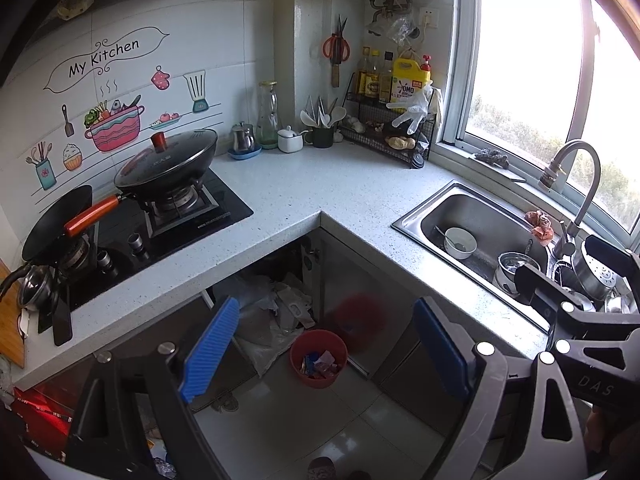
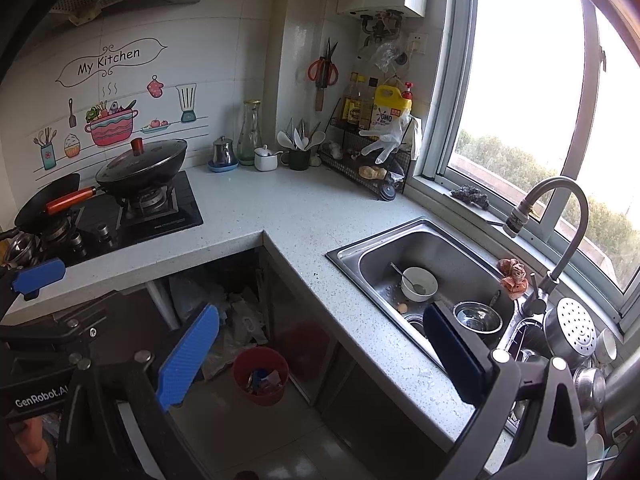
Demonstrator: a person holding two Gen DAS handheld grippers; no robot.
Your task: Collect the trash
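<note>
Both tongs, left (image 1: 324, 344) & right (image 2: 320, 356), are hanging open and empty above the red bin (image 1: 318, 358) at lower centre. Probably still scouting for trash; next move needs a target, e.g. scraps in the sink (image 2: 404, 307).

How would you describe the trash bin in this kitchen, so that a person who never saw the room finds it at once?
Start at the L-shaped counter and look down at the floor inside its corner, before the open cabinet. The bin stands there, a small round red bucket with wrappers inside. The crumpled plastic bags behind it are pale grey, so its red colour marks it.
</note>
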